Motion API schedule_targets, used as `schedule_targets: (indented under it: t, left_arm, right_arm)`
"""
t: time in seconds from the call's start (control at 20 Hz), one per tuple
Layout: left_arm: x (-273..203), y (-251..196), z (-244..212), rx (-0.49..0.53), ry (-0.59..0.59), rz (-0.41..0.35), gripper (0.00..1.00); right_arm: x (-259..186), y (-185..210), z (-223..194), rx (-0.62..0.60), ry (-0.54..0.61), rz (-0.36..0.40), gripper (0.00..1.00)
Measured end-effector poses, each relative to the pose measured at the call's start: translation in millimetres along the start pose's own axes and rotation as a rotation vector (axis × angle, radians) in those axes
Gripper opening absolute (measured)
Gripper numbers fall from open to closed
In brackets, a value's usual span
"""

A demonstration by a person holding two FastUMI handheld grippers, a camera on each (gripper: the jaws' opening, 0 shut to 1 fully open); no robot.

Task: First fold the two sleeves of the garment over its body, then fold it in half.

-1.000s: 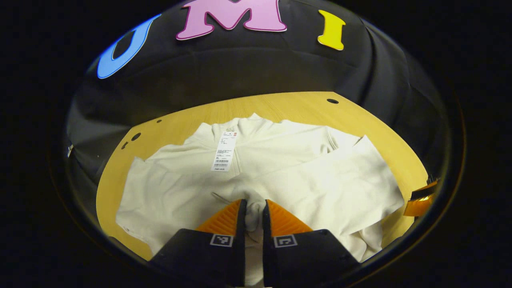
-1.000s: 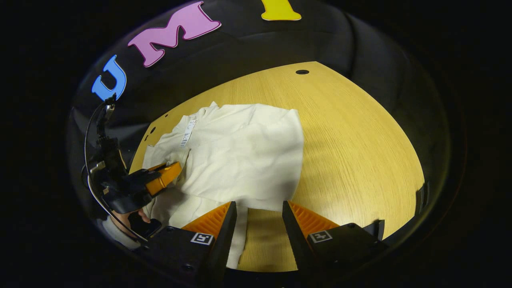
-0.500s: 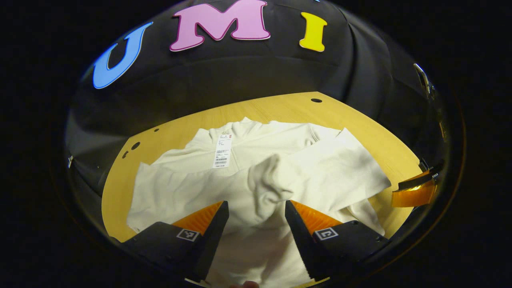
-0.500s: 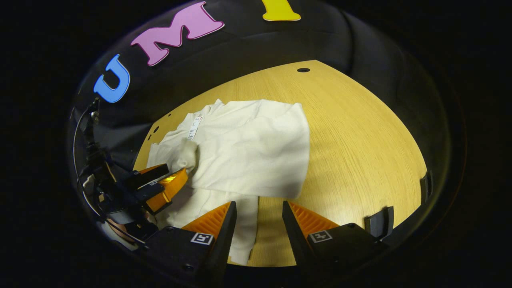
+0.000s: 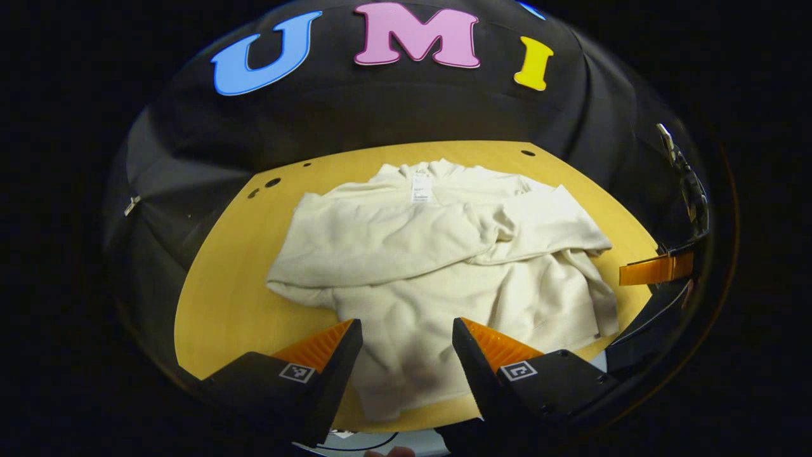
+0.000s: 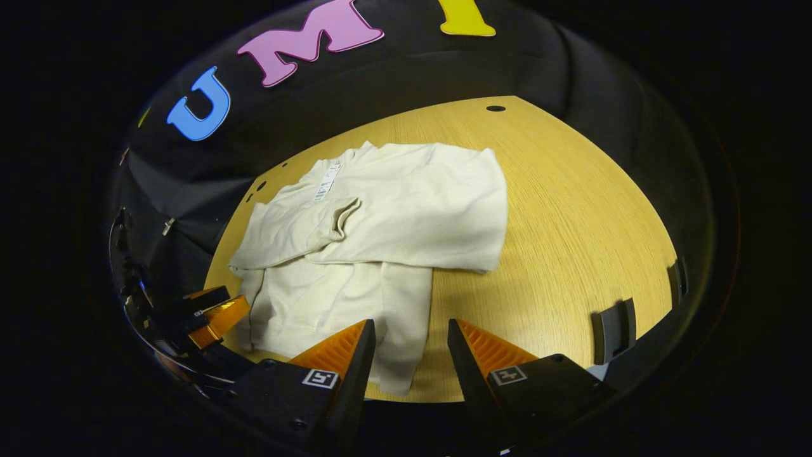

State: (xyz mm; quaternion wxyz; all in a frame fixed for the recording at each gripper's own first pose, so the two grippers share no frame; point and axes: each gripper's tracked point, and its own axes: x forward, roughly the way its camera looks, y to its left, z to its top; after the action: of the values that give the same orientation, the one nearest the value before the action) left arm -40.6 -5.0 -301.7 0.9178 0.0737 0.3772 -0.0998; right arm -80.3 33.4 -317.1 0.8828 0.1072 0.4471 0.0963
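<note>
Garment lay flat on the wooden counter, collar toward the booth wall, and we noted both sleeves crossed over its body, cuffs meeting near the chest. A paper tag sat at the collar. Left gripper hovered above the hem, jaws apart and holding nothing. Right gripper hung over the counter's near edge beside the hem, jaws likewise apart. Cloth looked rumpled at the lower right corner, possibly doubled under; we could not tell.

The paper tag at the garment's collar is too small to read.
</note>
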Motion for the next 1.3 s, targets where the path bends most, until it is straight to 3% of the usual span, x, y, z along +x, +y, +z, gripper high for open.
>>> schedule_targets:
  t: [0.4,0.7,0.9,1.1,1.15,1.2,1.3]
  left_arm:
    - [-6,14,-36,-0.016,0.071,-0.003,0.9]
    - [18,17,-64,-0.029,0.17,-0.008,0.9]
    - [30,11,-64,-0.041,0.185,-0.035,0.87]
    - [34,9,-61,-0.084,0.124,-0.011,0.96]
    - [35,2,-59,-0.058,0.119,-0.036,0.95]
    - [36,-5,-61,-0.018,0.129,-0.07,0.9]
    - [38,-16,-57,0.016,0.154,-0.126,0.48]
  right_arm:
    - [1,10,-40,-0.036,0.047,0.004,0.71]
    - [24,12,-53,-0.09,0.095,-0.03,0.72]
    - [43,18,-49,-0.207,0.121,-0.068,0.72]
    - [49,20,-51,-0.323,0.151,-0.133,0.68]
    - [49,21,-53,-0.313,0.153,-0.121,0.74]
    - [48,24,-52,-0.311,0.161,-0.109,0.74]
    - [48,30,-53,-0.334,0.169,-0.067,0.45]
